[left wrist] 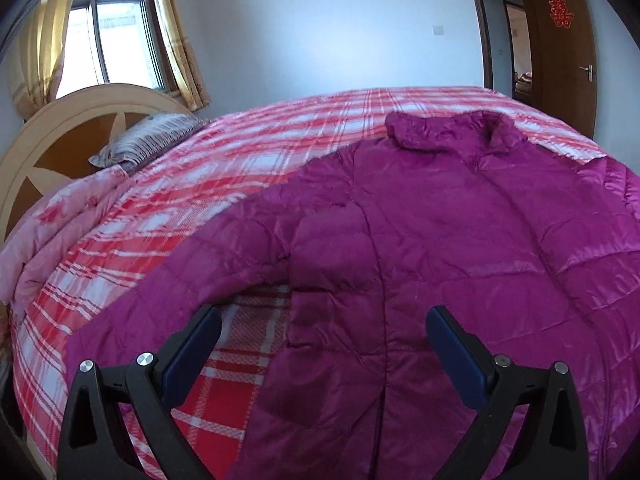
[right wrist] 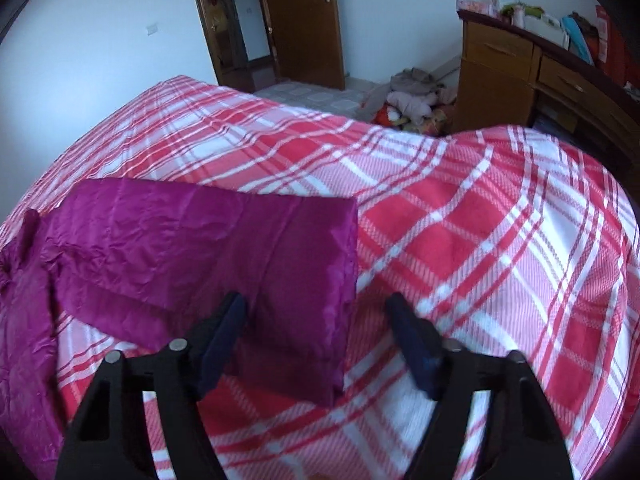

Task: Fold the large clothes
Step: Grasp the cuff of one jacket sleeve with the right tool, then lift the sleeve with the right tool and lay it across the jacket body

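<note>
The purple puffy jacket (left wrist: 420,240) lies flat on the bed's red checked blanket (left wrist: 248,168) so it can be folded. The left gripper (left wrist: 324,336) hangs wide apart over its hem, and the right gripper (right wrist: 318,320), also apart and holding nothing, sits over the sleeve end (right wrist: 304,280), probably to grab it

Quilted magenta jacket (left wrist: 420,248) ahead of the left gripper (left wrist: 324,344): glossy, crinkled synthetic cloth with stitched padding. Under it, matt woven plaid bedspread (left wrist: 248,160). Between the right gripper (right wrist: 316,332) fingers, the jacket's sleeve (right wrist: 208,248), shiny and creased. Matt black plastic gripper arms, bright metal pins, dull blue pads (left wrist: 192,352). Beyond, varnished wooden door (right wrist: 300,20), smooth and slightly glossy.
</note>
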`<state>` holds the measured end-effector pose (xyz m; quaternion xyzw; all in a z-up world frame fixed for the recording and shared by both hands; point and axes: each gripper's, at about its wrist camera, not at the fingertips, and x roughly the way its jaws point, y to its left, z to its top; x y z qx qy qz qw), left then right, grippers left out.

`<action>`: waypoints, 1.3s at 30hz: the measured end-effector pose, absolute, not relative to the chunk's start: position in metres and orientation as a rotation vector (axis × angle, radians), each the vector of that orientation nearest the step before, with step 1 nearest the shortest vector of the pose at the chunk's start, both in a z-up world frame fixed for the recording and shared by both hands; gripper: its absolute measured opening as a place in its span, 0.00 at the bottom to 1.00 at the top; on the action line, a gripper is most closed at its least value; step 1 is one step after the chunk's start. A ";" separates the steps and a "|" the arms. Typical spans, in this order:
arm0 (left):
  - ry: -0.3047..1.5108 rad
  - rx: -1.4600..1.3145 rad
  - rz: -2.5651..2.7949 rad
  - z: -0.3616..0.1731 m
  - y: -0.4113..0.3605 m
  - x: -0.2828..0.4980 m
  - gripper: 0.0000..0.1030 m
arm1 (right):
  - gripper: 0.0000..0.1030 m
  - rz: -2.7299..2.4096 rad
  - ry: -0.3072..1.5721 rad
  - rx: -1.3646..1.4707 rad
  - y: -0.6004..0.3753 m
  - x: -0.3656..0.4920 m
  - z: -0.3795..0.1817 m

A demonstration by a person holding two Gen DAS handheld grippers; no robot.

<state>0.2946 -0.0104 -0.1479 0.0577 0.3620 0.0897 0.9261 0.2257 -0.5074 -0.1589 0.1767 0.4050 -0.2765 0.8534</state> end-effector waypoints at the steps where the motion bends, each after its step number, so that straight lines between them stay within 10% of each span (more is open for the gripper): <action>1: 0.755 0.116 0.184 -0.153 -0.010 0.296 0.99 | 0.64 -0.579 0.868 0.367 -0.509 0.228 -0.162; 10: 0.764 0.079 0.155 -0.157 -0.007 0.300 0.99 | 0.16 -0.493 0.897 0.307 -0.501 0.244 -0.157; 27: 0.753 0.019 0.126 -0.157 0.001 0.304 0.99 | 0.14 -0.406 0.535 -0.225 -0.364 0.295 0.004; 39: 0.747 -0.031 0.112 -0.157 0.008 0.302 0.99 | 0.14 -0.103 0.449 -0.455 -0.200 0.315 0.002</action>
